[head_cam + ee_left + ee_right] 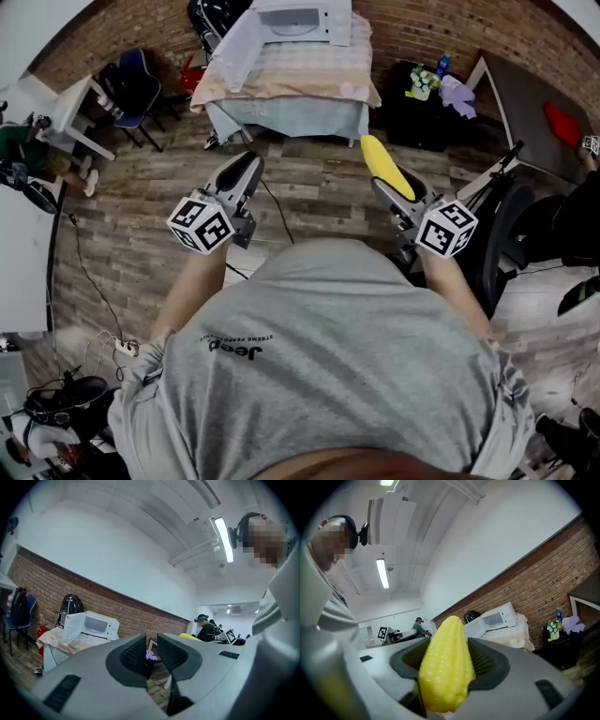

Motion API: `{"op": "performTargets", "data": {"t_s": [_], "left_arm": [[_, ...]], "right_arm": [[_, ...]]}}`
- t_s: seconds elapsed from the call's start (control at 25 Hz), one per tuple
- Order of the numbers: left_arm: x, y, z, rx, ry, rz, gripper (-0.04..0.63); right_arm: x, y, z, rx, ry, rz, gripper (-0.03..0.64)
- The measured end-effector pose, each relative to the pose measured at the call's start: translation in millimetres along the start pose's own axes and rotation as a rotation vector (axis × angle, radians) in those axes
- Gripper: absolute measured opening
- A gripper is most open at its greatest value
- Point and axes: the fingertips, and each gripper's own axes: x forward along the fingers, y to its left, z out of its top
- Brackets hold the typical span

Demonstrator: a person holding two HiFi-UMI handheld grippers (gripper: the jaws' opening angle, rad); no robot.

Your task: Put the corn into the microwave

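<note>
While the head view lays out the plank floor between the person and the cloth-covered bench, only the claw views show how the jaws stand. Seen from its own camera, the left claw has its jaws barely apart, a narrow slit with nothing in it. The right claw stands wide, its ribbed pads pressed on both sides of the corn.

The right claw view also gives the corn's surface (rows of small moulded kernels, glossy pale yellow, tapering to a rounded tip). From above it reads only as a smooth yellow spindle reaching past the jaw tips toward the bench.

The microwave, white, sits at the bench's far end by the brick wall, well apart from both claws. Its door is swung out to the left, with the cavity open. The floor ahead is open up to the bench's front edge; a dark cabinet stands just right of the bench.
</note>
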Motion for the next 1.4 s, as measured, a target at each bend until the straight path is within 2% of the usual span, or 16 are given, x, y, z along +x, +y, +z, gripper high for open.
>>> {"op": "performTargets", "data": {"t_s": [0.16, 0.4, 0.72, 1.0, 1.4], "left_arm": [[11.2, -9.7, -6.9, 0.002, 0.016, 0.003, 0.084], [21.7, -12.5, -11.4, 0.0, 0.029, 0.009, 0.044], [25.5, 23.2, -11.0, 0.001, 0.041, -0.004, 0.018], [38.0, 102.1, 0.7, 0.007, 0.033, -0.063, 0.018], [52.3, 243.4, 59.4, 0.046, 0.045, -0.148, 0.018]], "right_arm": [[-4.3, -0.8, -0.1, -0.021, 0.002, 0.008, 0.259], [-4.9, 1.3, -6.6, -0.03, 0.014, 0.014, 0.259], [24.5, -8.7, -14.8, -0.009, 0.029, -0.011, 0.259], [96.6, -18.9, 1.6, -0.045, -0.003, -0.042, 0.259], [246.4, -19.5, 40.6, -0.069, -0.029, -0.091, 0.259]]}}
